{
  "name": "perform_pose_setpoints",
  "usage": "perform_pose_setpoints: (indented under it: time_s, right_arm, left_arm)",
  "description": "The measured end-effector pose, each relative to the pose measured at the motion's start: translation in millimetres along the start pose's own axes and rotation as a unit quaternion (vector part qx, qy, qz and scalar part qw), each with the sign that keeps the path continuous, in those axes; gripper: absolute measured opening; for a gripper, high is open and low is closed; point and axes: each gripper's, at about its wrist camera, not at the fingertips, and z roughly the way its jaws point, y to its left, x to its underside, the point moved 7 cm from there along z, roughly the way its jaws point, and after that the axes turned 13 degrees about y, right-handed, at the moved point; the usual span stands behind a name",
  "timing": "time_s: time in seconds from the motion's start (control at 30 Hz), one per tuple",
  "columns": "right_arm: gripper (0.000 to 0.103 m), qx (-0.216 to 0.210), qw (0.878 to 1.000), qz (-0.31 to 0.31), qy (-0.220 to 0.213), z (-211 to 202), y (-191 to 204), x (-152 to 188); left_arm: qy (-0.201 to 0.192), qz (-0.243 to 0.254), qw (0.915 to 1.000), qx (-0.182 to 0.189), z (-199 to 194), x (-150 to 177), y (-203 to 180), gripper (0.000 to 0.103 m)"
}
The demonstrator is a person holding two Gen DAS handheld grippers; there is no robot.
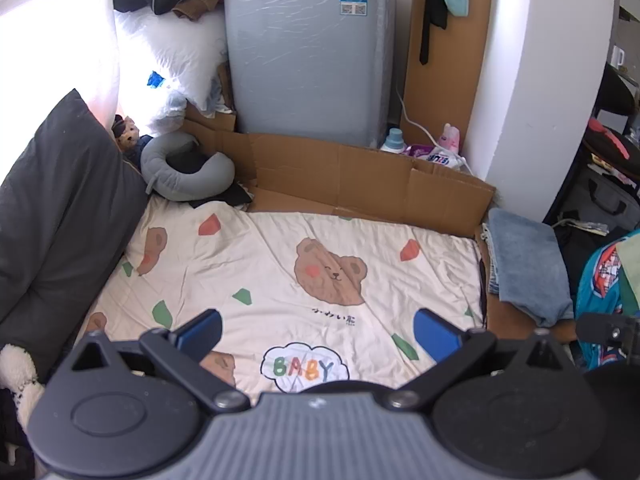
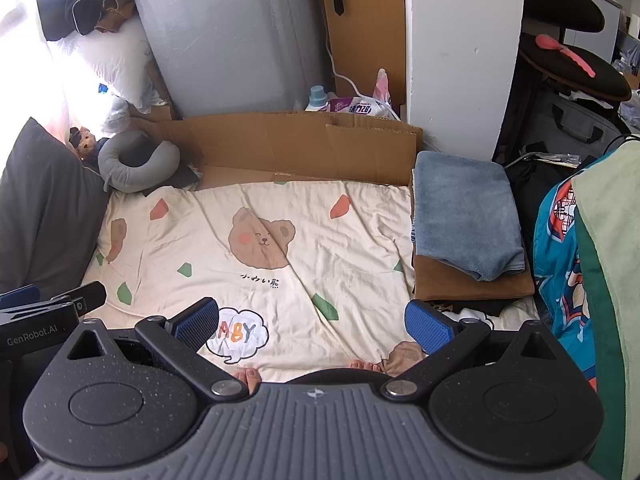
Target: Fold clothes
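Currently the folded blue towel (image 2: 466,220) lies on a brown folded cloth (image 2: 472,282) at the right edge of the cream bear-print sheet (image 2: 280,240), on the bed. Sheet print reads "BABY" in a cloud; small script under the bear is too small to read. Left claw (image 1: 318,334) wide open, empty, above the sheet. Right claw (image 2: 312,326) wide open, empty; "GenRobot.AI" is legible on the other claw's body at left. Cardboard (image 2: 304,142) walls the far edge; grey appliance (image 1: 308,48) behind, label unreadable. Grey neck pillow (image 1: 184,168) sits far left. Toes (image 2: 248,378) are partly hidden below the claw.
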Motion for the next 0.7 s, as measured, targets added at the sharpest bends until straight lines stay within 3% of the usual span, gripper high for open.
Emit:
perform_pose_setpoints:
  time_s: [0.7]
  right_arm:
    - [0.102,0.005,1.000,0.000,-0.001,-0.8,0.4,0.4]
  left_arm:
    - [0.001,0.002,1.0000,0.001,-0.2,-0.4,0.3,0.103]
